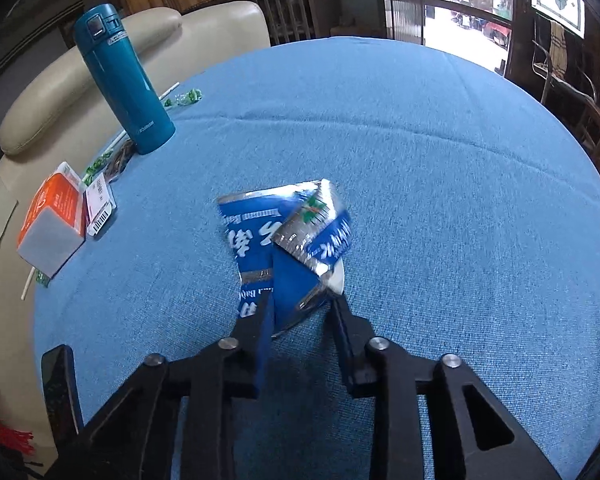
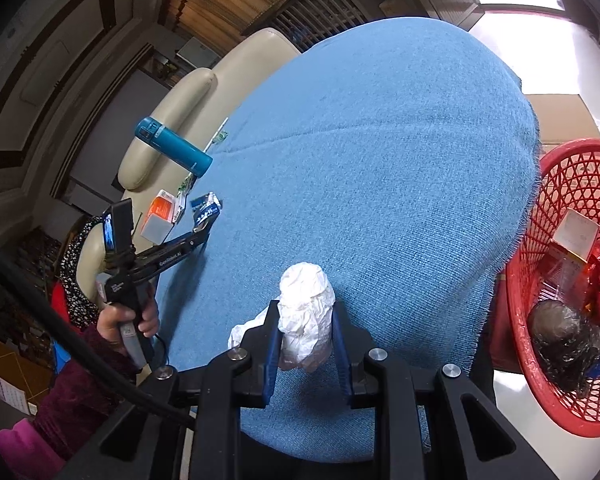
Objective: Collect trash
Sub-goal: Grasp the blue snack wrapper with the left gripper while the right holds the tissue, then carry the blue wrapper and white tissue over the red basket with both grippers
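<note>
A round bench under blue woven cloth [image 1: 420,152] carried the litter, a red plastic mesh basket [image 2: 540,352] waiting beside it. My right fingers [image 2: 306,320] pinched a crumpled white tissue [image 2: 306,304], ready for dumping; my left fingers [image 1: 300,300] clamped a crushed blue-and-silver foil wrapper [image 1: 288,236].

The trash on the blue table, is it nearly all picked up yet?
Partly. The red basket beside the table already holds some trash. The right gripper is shut on a crumpled white tissue. The left gripper is around the blue wrapper. Still left by the teal flask: the orange box, straws and green candy wrappers.
</note>
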